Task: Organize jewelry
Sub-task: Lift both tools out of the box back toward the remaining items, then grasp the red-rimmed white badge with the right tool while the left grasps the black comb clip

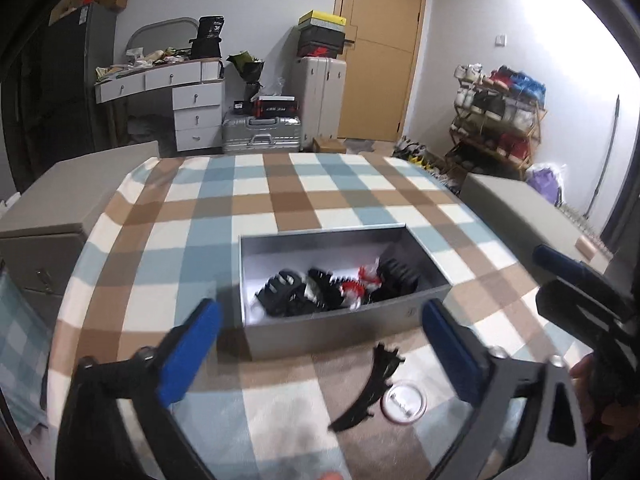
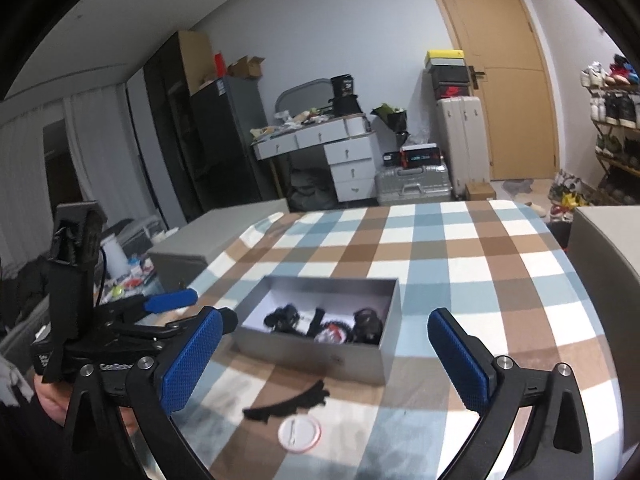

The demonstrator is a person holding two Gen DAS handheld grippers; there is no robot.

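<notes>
Both grippers, left gripper [image 1: 320, 344] and right gripper [image 2: 324, 354], hover spread and empty over the checked worktop [image 1: 280, 196], facing a grey box [image 1: 424, 300] already holding dark hair clips [image 1: 282, 290]. A curved black comb clip [image 1: 370, 390] and a round white badge [image 1: 404, 401] lie near the front edge; picking either up appears next, calling for a low descent.

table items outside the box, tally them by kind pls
black curved hair comb: 1
round white disc with red rim: 1
total: 2
Both lie on the checked cloth in front of the grey box.
</notes>
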